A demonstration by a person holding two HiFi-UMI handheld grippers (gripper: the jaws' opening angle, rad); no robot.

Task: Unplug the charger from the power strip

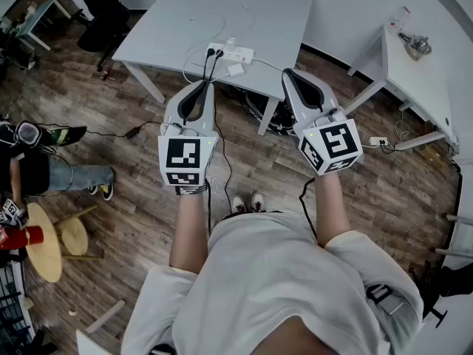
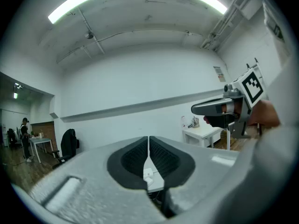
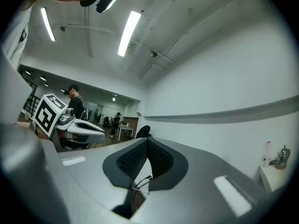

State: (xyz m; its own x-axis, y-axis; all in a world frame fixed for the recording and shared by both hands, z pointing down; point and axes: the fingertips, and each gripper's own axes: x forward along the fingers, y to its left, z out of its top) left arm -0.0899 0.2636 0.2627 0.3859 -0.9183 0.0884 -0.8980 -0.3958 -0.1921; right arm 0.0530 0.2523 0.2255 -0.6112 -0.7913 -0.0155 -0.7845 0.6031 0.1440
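A white power strip [image 1: 230,52] lies near the front edge of the grey table [image 1: 177,21]. Two black plugs [image 1: 213,54] sit in it, and a white charger [image 1: 236,69] lies just in front of it. My left gripper [image 1: 208,83] is held level in the air, short of the table's edge, shut and empty. My right gripper [image 1: 288,72] hovers to the right of the strip, also shut with nothing held. In the left gripper view, the closed left gripper [image 2: 148,139] shows the power strip [image 2: 147,172] in the gap below the pads. In the right gripper view the right gripper [image 3: 147,141] is shut too.
Cables [image 1: 255,109] hang under the table. A white side table [image 1: 414,72] with a metal kettle [image 1: 418,46] stands at the right, with a floor socket [image 1: 378,141] beside it. At the left are a seated person [image 1: 44,172], a round wooden stool [image 1: 44,242] and a black chair [image 1: 103,13].
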